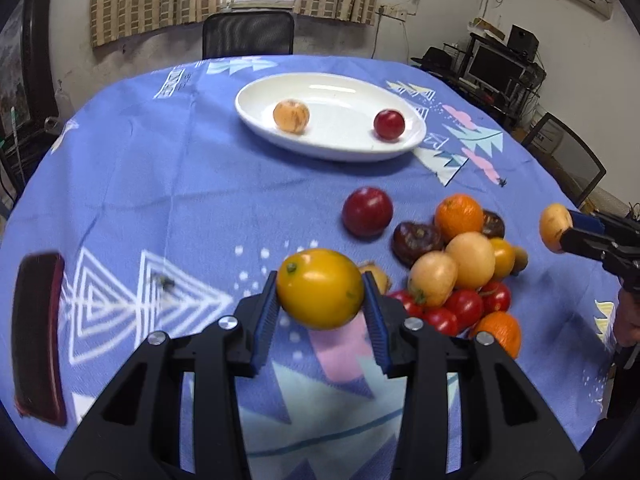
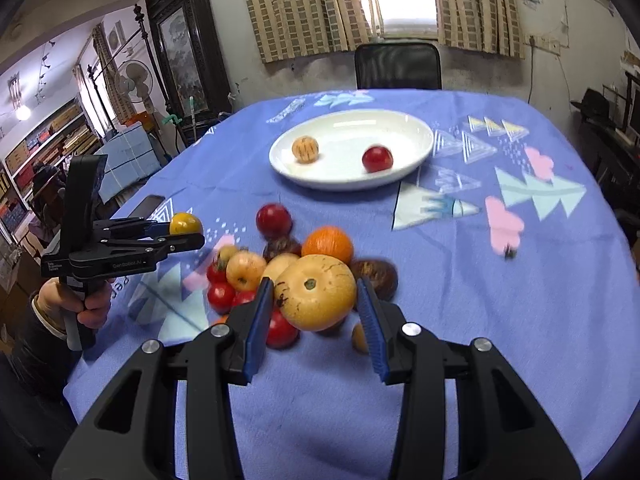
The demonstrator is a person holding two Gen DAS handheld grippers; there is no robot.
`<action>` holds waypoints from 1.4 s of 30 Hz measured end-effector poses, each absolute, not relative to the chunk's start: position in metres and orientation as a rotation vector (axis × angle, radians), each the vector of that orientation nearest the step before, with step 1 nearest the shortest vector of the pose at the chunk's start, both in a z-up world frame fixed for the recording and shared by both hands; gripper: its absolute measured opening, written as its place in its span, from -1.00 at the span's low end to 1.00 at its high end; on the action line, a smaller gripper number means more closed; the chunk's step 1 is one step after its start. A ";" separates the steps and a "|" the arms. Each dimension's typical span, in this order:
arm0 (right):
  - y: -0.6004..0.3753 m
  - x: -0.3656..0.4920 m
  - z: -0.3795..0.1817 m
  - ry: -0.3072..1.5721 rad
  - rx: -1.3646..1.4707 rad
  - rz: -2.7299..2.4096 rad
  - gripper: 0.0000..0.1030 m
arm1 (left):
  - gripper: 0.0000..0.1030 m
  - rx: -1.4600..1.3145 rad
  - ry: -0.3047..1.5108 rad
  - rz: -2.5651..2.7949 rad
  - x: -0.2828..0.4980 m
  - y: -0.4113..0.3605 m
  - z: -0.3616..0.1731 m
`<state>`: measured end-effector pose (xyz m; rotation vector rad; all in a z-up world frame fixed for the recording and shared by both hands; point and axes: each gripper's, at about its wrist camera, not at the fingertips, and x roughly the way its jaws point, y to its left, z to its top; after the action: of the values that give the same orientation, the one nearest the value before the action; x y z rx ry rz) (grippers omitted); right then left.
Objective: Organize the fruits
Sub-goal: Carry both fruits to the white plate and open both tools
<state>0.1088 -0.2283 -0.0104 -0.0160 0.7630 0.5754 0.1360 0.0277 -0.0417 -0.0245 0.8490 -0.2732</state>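
Fingers (image 1: pixel 266 312) of the left gripper (image 1: pixel 320 300) squeeze a round yellow fruit (image 1: pixel 320 288); the right gripper (image 2: pixel 316 304) squeezes a tan fruit (image 2: pixel 316 292) over the blue cloth tabletop (image 1: pixel 160 180).

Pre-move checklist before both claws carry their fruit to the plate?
1. Left claw gripping the smooth yellow tomato-like fruit: ok.
2. Right claw gripping the tan speckled round fruit: ok.
3. White oval plate has free space: ok, only a pale orange fruit and a small red fruit inside.
4. Path over the blue patterned tablecloth to the plate: ok.
5. Grip firmness: cannot tell.
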 end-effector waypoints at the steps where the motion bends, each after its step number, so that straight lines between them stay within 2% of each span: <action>1: -0.228 0.114 -0.006 0.753 -0.021 0.573 -0.17 | -0.20 -0.018 0.842 -0.281 0.141 0.026 -0.036; 7: -0.213 0.188 0.009 0.753 0.014 0.566 -0.17 | -0.20 0.007 0.788 -0.307 0.191 0.012 -0.002; 14: -0.175 0.267 -0.004 0.816 -0.007 0.549 -0.17 | -0.20 -0.009 0.790 -0.286 0.275 0.004 0.010; 23: -0.148 0.299 -0.028 0.867 -0.052 0.549 -0.17 | -0.21 -0.023 0.884 -0.247 0.378 0.009 -0.011; 29: -0.140 0.305 -0.040 0.896 -0.072 0.554 -0.15 | -0.18 -0.002 0.929 -0.219 0.397 0.004 -0.028; 32: -0.141 0.300 -0.031 0.884 -0.079 0.563 -0.10 | 0.21 0.004 0.873 -0.205 0.384 0.008 -0.015; 34: -0.148 0.291 -0.019 0.862 -0.072 0.578 -0.09 | 0.36 0.013 0.842 -0.197 0.371 0.010 -0.001; 36: -0.156 0.279 -0.006 0.827 -0.068 0.586 -0.05 | 0.60 0.017 0.812 -0.208 0.353 0.011 0.012; 39: -0.172 0.253 0.010 0.779 -0.073 0.586 0.06 | 0.85 0.018 0.756 -0.223 0.311 0.012 0.030; 42: -0.190 0.224 0.012 0.769 -0.068 0.578 0.12 | 0.90 0.008 0.718 -0.252 0.265 0.013 0.039</action>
<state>0.2235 -0.1902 0.0125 -0.0682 0.7685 0.5777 0.2652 0.0126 0.0394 0.0082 0.7183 -0.2520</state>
